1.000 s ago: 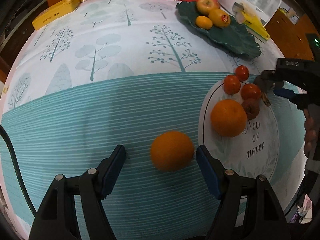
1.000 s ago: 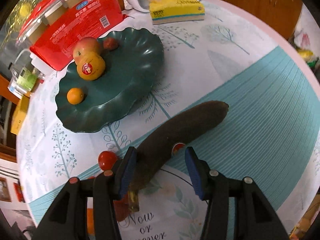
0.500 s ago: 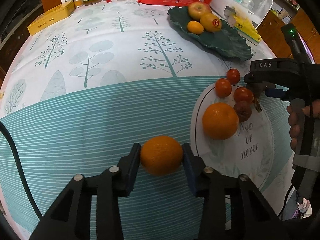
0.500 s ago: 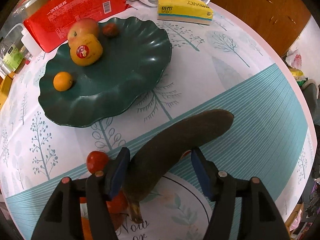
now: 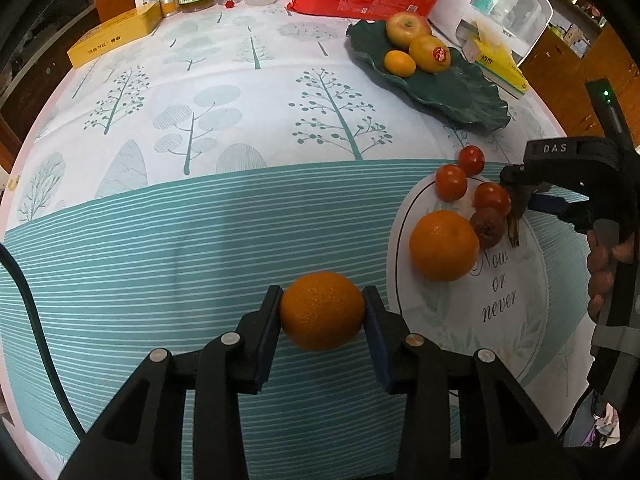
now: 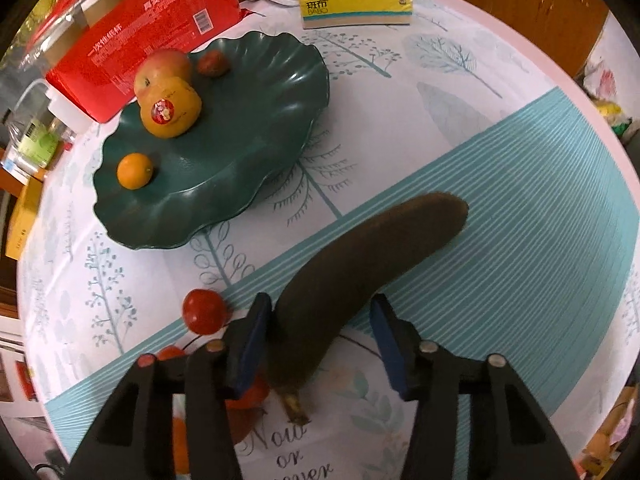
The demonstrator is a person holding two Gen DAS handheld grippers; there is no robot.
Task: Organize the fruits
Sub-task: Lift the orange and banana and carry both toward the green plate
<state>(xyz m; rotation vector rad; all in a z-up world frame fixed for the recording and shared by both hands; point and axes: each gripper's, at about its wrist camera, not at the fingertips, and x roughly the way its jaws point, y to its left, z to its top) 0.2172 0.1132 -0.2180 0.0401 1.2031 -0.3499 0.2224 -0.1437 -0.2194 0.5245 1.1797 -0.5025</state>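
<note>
Here, view by view, we set down what we can and cannot make out.

Left wrist view
- Left gripper (image 5: 322, 312): we see both pads pressed against an orange (image 5: 321, 311), closed on its sides; the fruit sits over the striped tablecloth (image 5: 160, 248), and we cannot tell whether it touches the cloth.
- White plate (image 5: 516, 320): just right of the held orange; its right rim is cut off behind the right gripper's body.
- On the plate: a second orange (image 5: 444, 245), a wrinkled dark fruit (image 5: 487, 227) touching it, and tomatoes (image 5: 451, 182); one tomato lies just off the rim.
- Right gripper (image 5: 532, 198): we see it from the side at the plate's far edge; its fingertips are largely hidden, only a brown stem end shows below them.
- Green dish (image 5: 460, 92): far right, well apart from the plate, holding an apple (image 5: 407, 30), a stickered fruit (image 5: 431, 53) and a small orange fruit (image 5: 399, 63).

Right wrist view
- Right gripper (image 6: 320, 334): we find the jaws parted around a blackened banana (image 6: 360, 264); the left pad touches it, the right pad stands clear.
- Banana: stem end on the plate (image 6: 360, 432), tip out on the stripes; its underside is hidden.
- Plate here: lettering cut off at the bottom edge.
- Tomato (image 6: 203, 311): just left of the left finger; other red fruit is mostly hidden behind that finger.
- Dish (image 6: 256, 128): also holds a small reddish fruit (image 6: 213, 63) at the back, too blurred for us to name.
</note>
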